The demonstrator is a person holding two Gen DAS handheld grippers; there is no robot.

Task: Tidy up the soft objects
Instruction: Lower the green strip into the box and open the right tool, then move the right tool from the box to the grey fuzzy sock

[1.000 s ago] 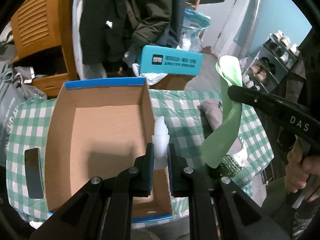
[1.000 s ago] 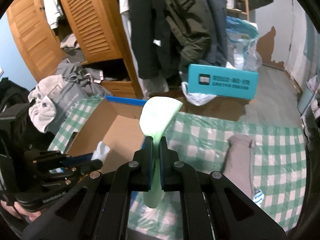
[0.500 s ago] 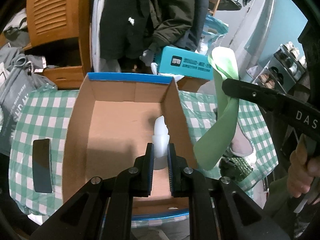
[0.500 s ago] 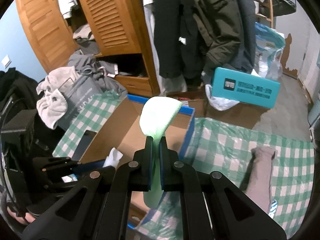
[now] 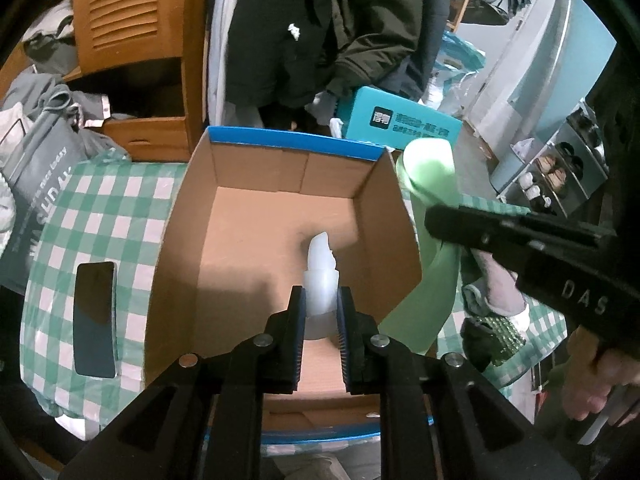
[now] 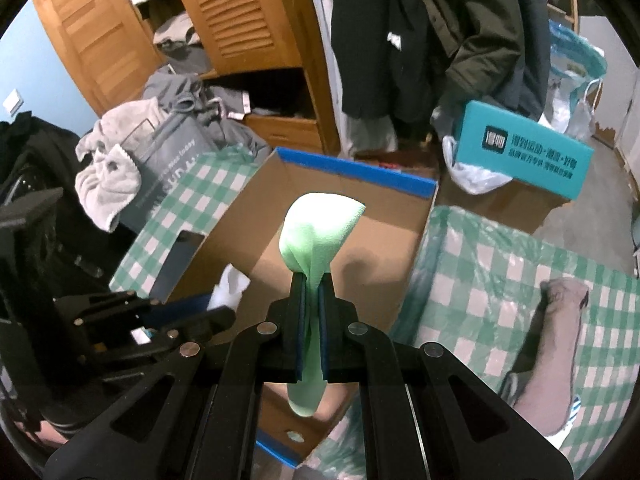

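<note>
An open cardboard box (image 5: 292, 144) with a blue rim lies on the checked table. My left gripper (image 5: 320, 296) hangs over the box's inside with a white sock (image 5: 320, 256) between its pads. Its jaws are opening a little, and the pads still touch the sock. My right gripper (image 6: 311, 280) is shut on a light green sock (image 6: 320, 224), which bulges above the pads and dangles below them. In the left wrist view the green sock (image 5: 428, 172) hangs at the box's right wall. The right wrist view shows the white sock (image 6: 230, 286) at the lower left, over the box (image 6: 352, 172).
A dark phone (image 5: 95, 320) lies left of the box on the green checked cloth (image 5: 100, 208). A grey sock (image 6: 560, 320) and a dark beaded item (image 5: 500, 340) lie on the right. A teal carton (image 5: 400, 128), hanging coats and a wooden wardrobe stand behind.
Both grippers have come in over the box with their socks and sunk a little. The green sock now hangs at the box's right wall. The left jaws stand slightly wider.
</note>
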